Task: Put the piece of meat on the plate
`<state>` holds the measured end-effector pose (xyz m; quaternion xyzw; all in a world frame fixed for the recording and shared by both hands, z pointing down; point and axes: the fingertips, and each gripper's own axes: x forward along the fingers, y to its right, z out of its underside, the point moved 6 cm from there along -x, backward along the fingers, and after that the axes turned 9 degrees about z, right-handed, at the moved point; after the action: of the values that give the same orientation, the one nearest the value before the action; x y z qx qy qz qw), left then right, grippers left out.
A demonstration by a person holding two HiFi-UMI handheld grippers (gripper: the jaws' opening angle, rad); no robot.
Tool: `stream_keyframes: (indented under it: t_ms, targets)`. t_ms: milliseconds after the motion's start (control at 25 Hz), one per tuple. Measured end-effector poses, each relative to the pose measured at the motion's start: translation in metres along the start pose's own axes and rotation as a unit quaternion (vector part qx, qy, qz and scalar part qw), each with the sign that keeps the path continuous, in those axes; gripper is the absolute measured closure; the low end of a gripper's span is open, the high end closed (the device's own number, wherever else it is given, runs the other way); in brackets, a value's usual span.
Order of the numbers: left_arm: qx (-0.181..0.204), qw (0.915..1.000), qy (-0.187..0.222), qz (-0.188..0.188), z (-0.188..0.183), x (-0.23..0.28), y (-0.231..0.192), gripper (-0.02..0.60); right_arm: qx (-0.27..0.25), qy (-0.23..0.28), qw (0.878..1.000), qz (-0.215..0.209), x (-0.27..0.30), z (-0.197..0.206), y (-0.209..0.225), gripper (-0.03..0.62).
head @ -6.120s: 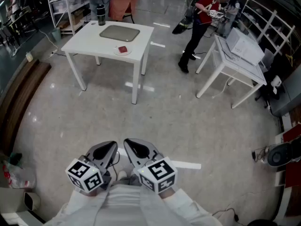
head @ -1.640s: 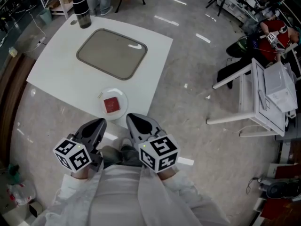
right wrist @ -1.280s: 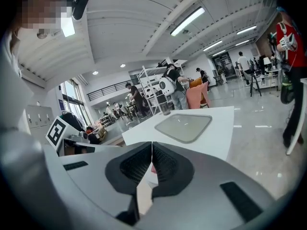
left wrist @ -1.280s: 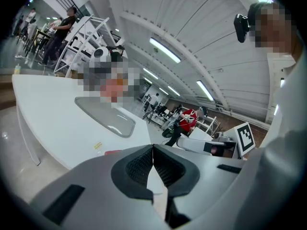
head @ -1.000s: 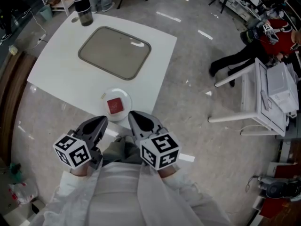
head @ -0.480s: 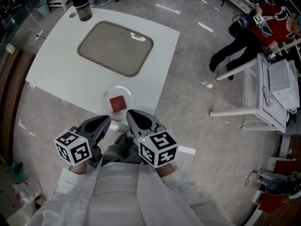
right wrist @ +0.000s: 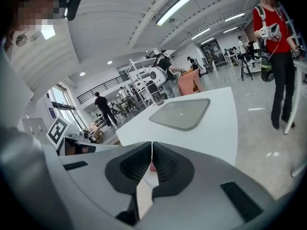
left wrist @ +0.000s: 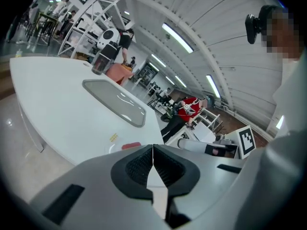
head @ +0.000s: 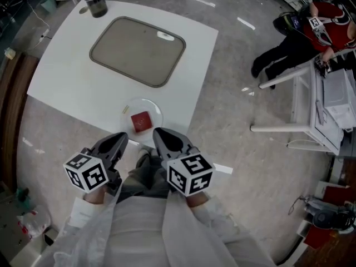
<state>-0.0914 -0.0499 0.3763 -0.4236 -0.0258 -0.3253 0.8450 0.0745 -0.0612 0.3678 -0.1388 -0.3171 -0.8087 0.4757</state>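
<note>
**Head view, looking steeply down.** A square white worktop [head: 67, 77] is shown. A rounded rectangular grey tray [head: 137, 51] lies near its centre, and a dark cylindrical tumbler [head: 93, 1] stands at its 11 o'clock corner. A round white plate [head: 135, 105] is set close to the worktop's 6 o'clock edge. A red square piece of meat [head: 141, 121] is seen lying flat on the plate, inside the rim. A small yellowish scrap [head: 125, 109] lies at the plate's 9 o'clock side.

The left tongs [head: 118, 141] and the right tongs [head: 161, 136] are held side by side at 6 o'clock of the plate. Their tips are directed toward it, and neither plate nor meat is touched.

**Left gripper view.** The jaws of the left tongs [left wrist: 153, 150] are pressed together with nothing between them. The meat [left wrist: 131, 146] is seen just beyond the tips.

**Right gripper view.** The jaws of the right tongs [right wrist: 152, 150] are likewise closed and empty. A sliver of the red meat is glimpsed behind them.

A person in a red top [head: 320, 29] is seen at 2 o'clock, well apart from the worktop.
</note>
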Motion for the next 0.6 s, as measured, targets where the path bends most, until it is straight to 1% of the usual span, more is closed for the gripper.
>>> stream_keyframes:
  t_ms: [120, 280, 440, 600]
  targets:
    - [-0.006, 0.9998, 0.000, -0.021, 0.004, 0.000, -0.010, 0.571, 0.003, -0.012, 1.000, 0.001, 0.008, 0.005, 0.002, 0.579]
    - [-0.025, 0.9991, -0.008, -0.032, 0.013, -0.001, -0.024, 0.571, 0.008, -0.026, 1.000, 0.004, 0.017, 0.012, 0.006, 0.577]
    - [-0.030, 0.9982, -0.006, -0.051, 0.016, 0.001, -0.037, 0.571, 0.012, -0.037, 0.999, 0.005, 0.026, 0.018, 0.012, 0.577]
    - [-0.033, 0.9978, -0.007, -0.057, 0.015, 0.005, -0.047, 0.571, 0.017, -0.047, 0.999, 0.009, 0.032, 0.021, 0.017, 0.577]
